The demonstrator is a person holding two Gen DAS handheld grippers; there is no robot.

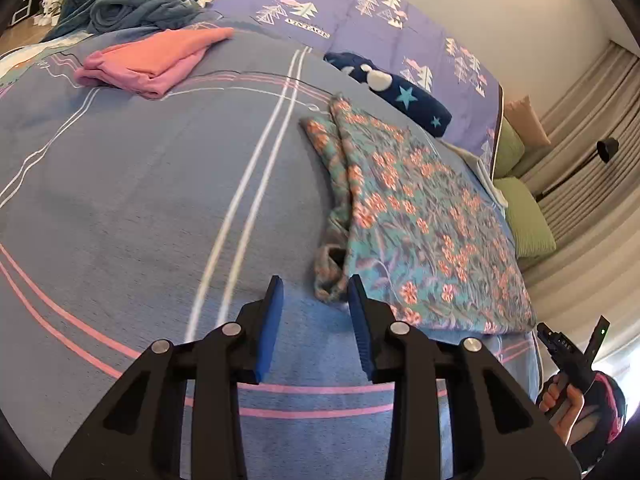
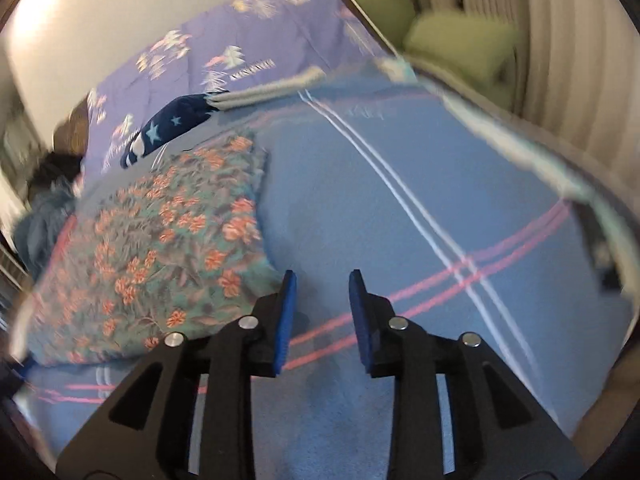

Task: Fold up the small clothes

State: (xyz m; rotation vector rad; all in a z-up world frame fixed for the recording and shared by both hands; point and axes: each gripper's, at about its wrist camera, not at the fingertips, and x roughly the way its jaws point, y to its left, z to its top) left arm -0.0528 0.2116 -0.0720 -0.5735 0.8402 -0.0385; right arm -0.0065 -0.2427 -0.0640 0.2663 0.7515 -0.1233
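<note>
My left gripper [image 1: 314, 286] hangs with its blue pads parted and nothing between them; the floral garment [image 1: 416, 216] lies folded just to its right, one rumpled corner near the right pad. My right gripper [image 2: 322, 280] is parted too, empty — the same soft cloth lies at its left, bare blue striped bedspread [image 2: 420, 184] ahead. A pink folded piece [image 1: 152, 60] lies well apart.
</note>
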